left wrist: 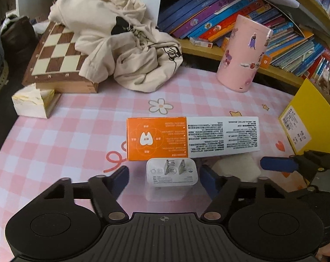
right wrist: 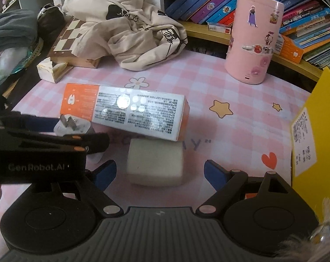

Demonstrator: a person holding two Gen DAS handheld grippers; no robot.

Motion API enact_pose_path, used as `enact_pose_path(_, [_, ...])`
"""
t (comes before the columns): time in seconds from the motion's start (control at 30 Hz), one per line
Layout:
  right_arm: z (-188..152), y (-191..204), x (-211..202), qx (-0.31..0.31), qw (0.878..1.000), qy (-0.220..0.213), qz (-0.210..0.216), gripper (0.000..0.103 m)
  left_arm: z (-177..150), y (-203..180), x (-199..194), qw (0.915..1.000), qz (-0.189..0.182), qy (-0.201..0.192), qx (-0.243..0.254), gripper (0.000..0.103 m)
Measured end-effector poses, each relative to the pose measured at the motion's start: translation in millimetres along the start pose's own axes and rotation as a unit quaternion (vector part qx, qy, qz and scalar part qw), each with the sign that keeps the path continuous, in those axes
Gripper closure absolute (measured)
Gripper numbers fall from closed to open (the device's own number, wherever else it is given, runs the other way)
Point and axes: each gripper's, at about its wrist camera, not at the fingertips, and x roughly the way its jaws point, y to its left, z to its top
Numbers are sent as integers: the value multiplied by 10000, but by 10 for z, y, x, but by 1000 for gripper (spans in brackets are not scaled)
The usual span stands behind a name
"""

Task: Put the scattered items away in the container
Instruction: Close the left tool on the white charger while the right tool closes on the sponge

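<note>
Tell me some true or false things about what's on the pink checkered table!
1. The white plug charger sits between the open jaws of the left gripper. True.
2. The right gripper is squeezing the white sponge block. False: its jaws are open on either side of the block, not touching it.
3. The orange and white box is standing up on its end. False: it lies on its long side.
4. The pink cylinder with stickers stands upright near the bookshelf. True.
5. The chessboard is bare. False: a cream hoodie is piled partly over it.
</note>
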Motion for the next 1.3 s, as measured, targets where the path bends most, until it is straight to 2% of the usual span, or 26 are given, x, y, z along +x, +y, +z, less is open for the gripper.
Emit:
enact_pose_path(0.17, [14, 15, 53, -60, 10000, -10, -27, 24, -9, 9, -5, 9999, -146, -18, 35, 55])
enact_pose_path(0.23, [14, 16, 68, -95, 9999, 10, -37, 40, -15, 10, -18, 9999, -125, -27, 47, 55])
enact_pose_path(0.33, [7, 20, 53, -94, 9999, 16, 50, 50, -33, 45, -53, 9999, -106, -23, -13, 56])
enact_pose_path(0.43, [-5, 35, 21, -117, 9999, 35, 37, 52, -52, 83, -120, 9999, -91, -42, -69, 59])
enact_pose_path(0.73, [-150, 91, -198, -104, 9998, 125, 91, 55, -233, 163, -427, 9998, -88, -83, -186, 59])
enact_pose_path(1.3, [-628, 447, -896, -119, 9999, -88, -3, 55, -749, 140, -1220, 9987, -280, -397, -169, 59])
